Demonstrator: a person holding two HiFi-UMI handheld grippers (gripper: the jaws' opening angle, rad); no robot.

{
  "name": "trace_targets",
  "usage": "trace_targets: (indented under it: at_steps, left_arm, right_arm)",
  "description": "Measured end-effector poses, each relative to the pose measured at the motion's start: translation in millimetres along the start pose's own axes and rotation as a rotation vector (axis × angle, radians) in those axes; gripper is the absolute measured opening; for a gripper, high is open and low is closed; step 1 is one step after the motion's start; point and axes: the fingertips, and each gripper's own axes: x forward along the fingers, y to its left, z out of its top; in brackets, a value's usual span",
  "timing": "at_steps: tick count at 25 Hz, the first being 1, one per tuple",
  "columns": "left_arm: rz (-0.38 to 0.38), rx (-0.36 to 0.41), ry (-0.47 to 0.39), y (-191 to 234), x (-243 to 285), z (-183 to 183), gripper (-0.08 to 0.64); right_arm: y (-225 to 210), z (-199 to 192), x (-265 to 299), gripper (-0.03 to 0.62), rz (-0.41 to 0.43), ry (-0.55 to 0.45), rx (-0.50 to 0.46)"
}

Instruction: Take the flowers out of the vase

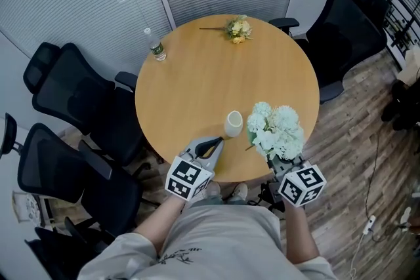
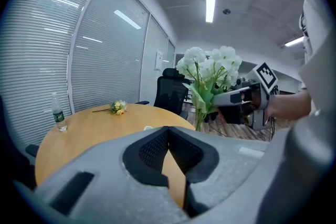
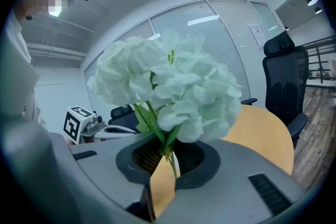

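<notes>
The bunch of pale white hydrangea blooms with green leaves (image 3: 168, 86) stands upright, its thin stems pinched in the right gripper's (image 3: 167, 159) fingers. It is apparently clear of the small white vase (image 1: 233, 124) beside it on the round wooden surface (image 1: 197, 75). The left gripper's (image 1: 214, 143) fingers are closed together, empty.

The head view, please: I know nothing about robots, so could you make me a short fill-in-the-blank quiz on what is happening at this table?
1. The right gripper is shut on the stems of the ___ flowers.
2. Those flowers are already ___ of the vase.
3. The left gripper is ___, with nothing between its jaws.
4. Far across the table lies a small ___ bunch.
Missing words: white; out; shut; yellow.
</notes>
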Motion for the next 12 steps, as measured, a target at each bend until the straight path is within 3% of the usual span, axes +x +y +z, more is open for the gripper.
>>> trace_targets:
  at_steps: [12]
  left_arm:
    - [-0.019,-0.013,-0.019,-14.8,2.7,12.9,0.009]
  right_arm:
    - [9.7,0.1,-6.7,0.051,0.002,0.006,-0.016]
